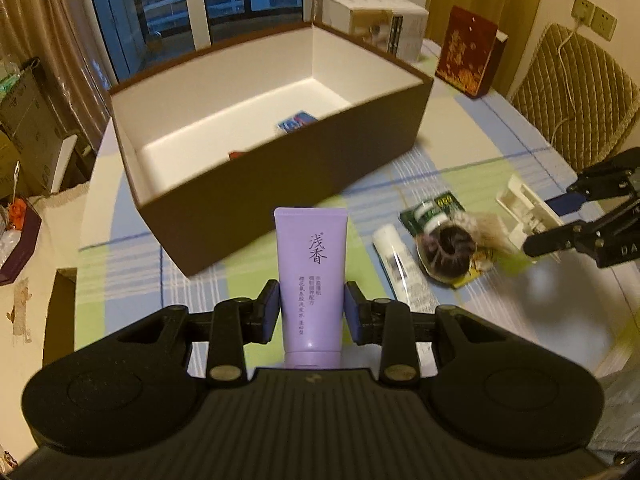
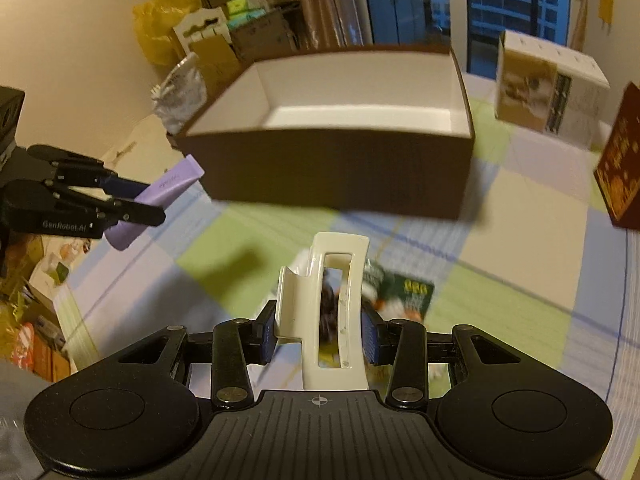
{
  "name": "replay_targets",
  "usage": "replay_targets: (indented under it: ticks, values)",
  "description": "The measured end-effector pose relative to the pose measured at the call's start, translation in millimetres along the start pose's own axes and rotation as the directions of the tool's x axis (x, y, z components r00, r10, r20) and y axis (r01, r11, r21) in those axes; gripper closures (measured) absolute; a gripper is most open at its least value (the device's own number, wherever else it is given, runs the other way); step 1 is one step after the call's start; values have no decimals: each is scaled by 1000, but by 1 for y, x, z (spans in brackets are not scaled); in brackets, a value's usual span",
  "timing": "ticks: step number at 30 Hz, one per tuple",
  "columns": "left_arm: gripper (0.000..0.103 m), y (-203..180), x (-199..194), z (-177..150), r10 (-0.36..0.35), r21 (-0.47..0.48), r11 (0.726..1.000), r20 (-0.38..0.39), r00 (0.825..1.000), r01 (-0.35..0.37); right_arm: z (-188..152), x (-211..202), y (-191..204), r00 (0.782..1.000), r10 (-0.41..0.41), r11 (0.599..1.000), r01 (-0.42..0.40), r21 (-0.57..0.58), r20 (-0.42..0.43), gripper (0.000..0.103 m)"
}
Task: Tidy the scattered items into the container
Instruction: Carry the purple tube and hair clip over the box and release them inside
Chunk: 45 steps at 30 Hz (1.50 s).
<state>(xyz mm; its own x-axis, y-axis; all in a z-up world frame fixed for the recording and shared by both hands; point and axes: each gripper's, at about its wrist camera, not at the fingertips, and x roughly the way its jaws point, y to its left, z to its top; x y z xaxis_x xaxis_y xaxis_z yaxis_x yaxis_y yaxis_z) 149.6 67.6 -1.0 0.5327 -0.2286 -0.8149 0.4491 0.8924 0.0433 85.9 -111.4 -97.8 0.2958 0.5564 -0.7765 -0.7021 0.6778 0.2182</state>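
Observation:
My left gripper (image 1: 311,312) is shut on a purple tube (image 1: 311,276) with dark print, held above the table in front of the brown box (image 1: 304,188). The box is open, white inside, and holds a blue packet (image 1: 298,120) and a red item (image 1: 236,155). My right gripper (image 2: 320,334) is shut on a white hair claw clip (image 2: 328,312), also above the table. The box shows ahead in the right wrist view (image 2: 332,176). On the cloth lie a white tube (image 1: 394,256), a green packet (image 1: 434,206) and a dark furry scrunchie (image 1: 448,250).
A checked tablecloth (image 1: 460,152) covers the table. A white carton (image 1: 376,20) and a red box (image 1: 468,52) stand behind the brown box. A padded chair (image 1: 576,96) is at the right. Cartons and bags clutter the floor at the left (image 1: 28,128).

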Motion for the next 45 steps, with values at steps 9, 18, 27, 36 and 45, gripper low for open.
replay_targets:
  ticks: [9, 18, 27, 36, 45]
  values:
    - [74, 15, -14, 25, -3, 0, 1000, 42, 999, 3, 53, 22, 13, 996, 80, 994, -76, -73, 46, 59]
    - [74, 40, -15, 81, 28, 43, 999, 112, 993, -33, 134, 36, 5, 990, 70, 993, -58, -103, 124, 59]
    - [74, 68, 12, 137, 41, 40, 998, 126, 991, -47, 191, 70, -8, 991, 34, 994, -20, -106, 129, 59]
    - [74, 96, 51, 166, 66, 13, 998, 75, 995, -68, 213, 114, -22, 997, -4, 997, 9, -77, 74, 59]
    - [74, 115, 91, 174, 71, -62, 996, 8, 997, -70, 222, 157, -27, 1000, -16, 1000, 17, -23, 19, 59]
